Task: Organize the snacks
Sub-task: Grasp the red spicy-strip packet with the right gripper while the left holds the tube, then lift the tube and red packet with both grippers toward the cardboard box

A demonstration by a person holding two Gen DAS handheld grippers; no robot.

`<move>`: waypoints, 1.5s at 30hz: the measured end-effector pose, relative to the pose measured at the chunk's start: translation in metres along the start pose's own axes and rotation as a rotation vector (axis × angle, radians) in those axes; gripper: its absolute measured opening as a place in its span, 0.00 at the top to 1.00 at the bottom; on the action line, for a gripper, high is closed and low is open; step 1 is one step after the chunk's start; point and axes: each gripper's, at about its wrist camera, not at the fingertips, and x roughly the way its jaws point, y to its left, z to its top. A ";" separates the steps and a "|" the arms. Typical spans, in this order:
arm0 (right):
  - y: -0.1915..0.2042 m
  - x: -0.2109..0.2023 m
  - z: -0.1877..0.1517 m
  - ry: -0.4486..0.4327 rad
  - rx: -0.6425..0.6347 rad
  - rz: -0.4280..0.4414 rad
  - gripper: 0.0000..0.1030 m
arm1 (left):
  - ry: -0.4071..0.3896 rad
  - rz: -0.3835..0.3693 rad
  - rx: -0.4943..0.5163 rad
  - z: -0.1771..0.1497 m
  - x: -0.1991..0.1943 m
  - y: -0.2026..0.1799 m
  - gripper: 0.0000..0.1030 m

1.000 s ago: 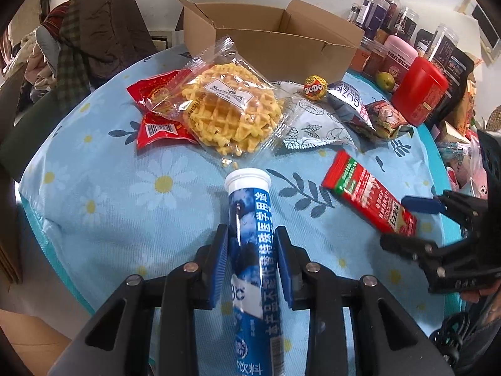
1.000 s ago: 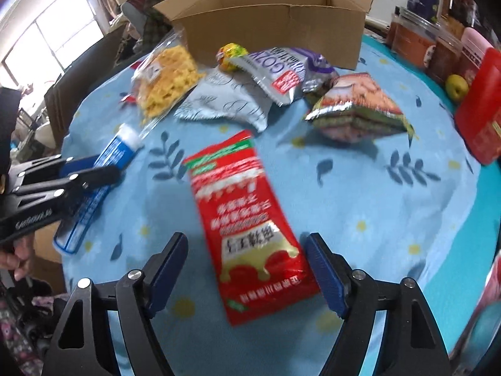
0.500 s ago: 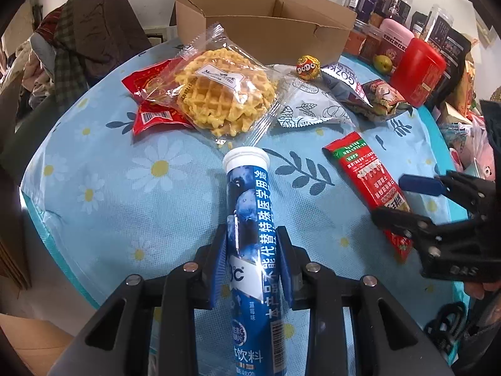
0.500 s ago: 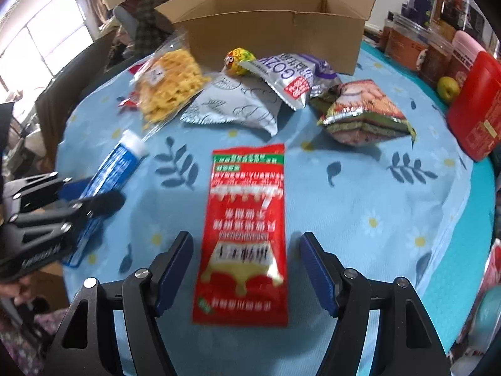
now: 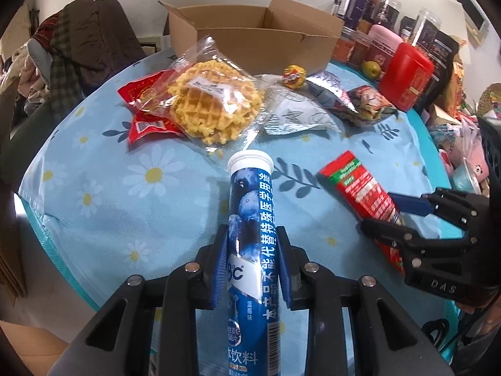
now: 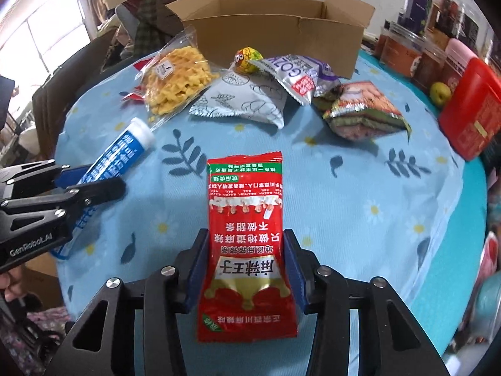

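A: A round bench (image 6: 360, 188) under a blue daisy-print cloth fills both views, with an open cardboard box (image 6: 275, 31) at its far edge and jars and a red canister (image 6: 469, 116) to the right of that box.

B: And the snacks lie loose in front of the box: a waffle bag (image 5: 216, 109), a silver pouch (image 6: 247, 103), a purple-and-white packet (image 6: 297, 72), a round candy (image 6: 245, 58). Probably the box is where they are meant to go.

A: The left gripper (image 5: 252, 269) is clamped on the blue tablet tube (image 5: 250, 228) at mid-length, white cap pointing toward the box, so the tube cannot roll.

B: The right gripper (image 6: 245, 269) has its jaws closing on the red spicy-strip packet (image 6: 247, 241), which sits between them, nearer the viewer than the box. The pads meet the packet's long edges, and its sides look bowed upward.

A: A flat, soft pack likely buckles under that squeeze.
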 end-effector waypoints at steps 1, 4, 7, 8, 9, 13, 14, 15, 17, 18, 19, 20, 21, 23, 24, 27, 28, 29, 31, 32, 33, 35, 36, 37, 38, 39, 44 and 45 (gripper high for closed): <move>0.000 -0.002 -0.002 0.002 0.008 0.006 0.56 | 0.000 -0.007 0.005 0.000 -0.001 -0.002 0.73; 0.000 -0.007 -0.011 0.008 0.023 0.011 0.56 | -0.001 -0.020 0.022 0.000 -0.004 -0.007 0.73; 0.004 -0.010 -0.016 0.019 0.021 0.015 0.56 | 0.011 -0.036 0.034 -0.001 -0.001 -0.011 0.73; 0.006 -0.010 -0.015 0.019 0.015 0.009 0.56 | 0.021 -0.040 0.037 0.000 0.002 -0.012 0.73; 0.008 -0.010 -0.015 0.021 0.006 0.000 0.55 | 0.029 -0.043 0.037 -0.001 0.004 -0.012 0.73; 0.013 -0.006 -0.013 0.023 -0.012 -0.021 0.50 | 0.041 -0.042 0.043 -0.002 0.009 -0.014 0.73; 0.014 -0.005 -0.012 0.021 -0.013 -0.021 0.48 | 0.041 -0.041 0.044 -0.001 0.009 -0.014 0.73; 0.015 -0.004 -0.011 0.019 -0.015 -0.021 0.48 | 0.041 -0.040 0.045 -0.001 0.009 -0.014 0.73; 0.017 -0.002 -0.011 0.013 -0.027 -0.037 0.47 | 0.037 -0.039 0.047 -0.002 0.010 -0.014 0.73; 0.018 -0.001 -0.011 0.007 -0.037 -0.045 0.47 | 0.035 -0.039 0.048 -0.001 0.010 -0.014 0.73; 0.019 -0.001 -0.011 -0.002 -0.043 -0.051 0.49 | 0.033 -0.040 0.050 -0.001 0.010 -0.014 0.73; 0.019 -0.002 -0.012 -0.009 -0.042 -0.047 0.55 | 0.032 -0.041 0.049 -0.001 0.011 -0.014 0.73; 0.019 -0.003 -0.012 -0.015 -0.041 -0.047 0.56 | 0.031 -0.043 0.047 -0.001 0.010 -0.013 0.73; 0.019 -0.003 -0.013 -0.018 -0.037 -0.048 0.57 | 0.026 -0.049 0.045 -0.001 0.008 -0.013 0.73; 0.019 -0.004 -0.013 -0.020 -0.034 -0.047 0.57 | 0.023 -0.050 0.046 0.000 0.007 -0.013 0.73; 0.017 -0.007 -0.013 -0.028 -0.012 -0.020 0.58 | 0.005 -0.051 0.046 0.002 0.000 -0.013 0.73; 0.017 -0.009 -0.013 -0.033 -0.007 -0.009 0.58 | 0.000 -0.052 0.044 0.002 -0.002 -0.012 0.73; 0.016 -0.010 -0.013 -0.038 -0.004 0.000 0.58 | -0.008 -0.054 0.042 0.003 -0.005 -0.012 0.73; 0.016 -0.017 -0.012 -0.056 0.009 0.027 0.58 | -0.022 -0.057 0.041 0.005 -0.010 -0.012 0.73; 0.015 -0.019 -0.011 -0.064 0.012 0.036 0.58 | -0.030 -0.060 0.040 0.006 -0.013 -0.012 0.73; 0.016 -0.023 -0.010 -0.074 0.016 0.047 0.58 | -0.036 -0.063 0.040 0.007 -0.016 -0.012 0.73; 0.017 -0.031 -0.008 -0.096 0.018 0.062 0.58 | -0.054 -0.070 0.043 0.010 -0.022 -0.013 0.73; 0.018 -0.035 -0.006 -0.111 0.018 0.066 0.58 | -0.063 -0.072 0.046 0.011 -0.025 -0.014 0.73; 0.019 -0.040 -0.004 -0.123 0.017 0.069 0.58 | -0.071 -0.074 0.047 0.012 -0.028 -0.015 0.73; 0.019 -0.043 -0.002 -0.133 0.015 0.070 0.58 | -0.082 -0.078 0.050 0.014 -0.032 -0.015 0.73; 0.019 -0.047 0.000 -0.143 0.014 0.071 0.58 | -0.090 -0.084 0.052 0.016 -0.036 -0.016 0.73; 0.022 -0.070 0.013 -0.207 -0.005 0.069 0.58 | -0.149 -0.106 0.072 0.026 -0.055 -0.021 0.73; 0.023 -0.075 0.017 -0.223 -0.011 0.067 0.58 | -0.159 -0.107 0.075 0.028 -0.057 -0.023 0.73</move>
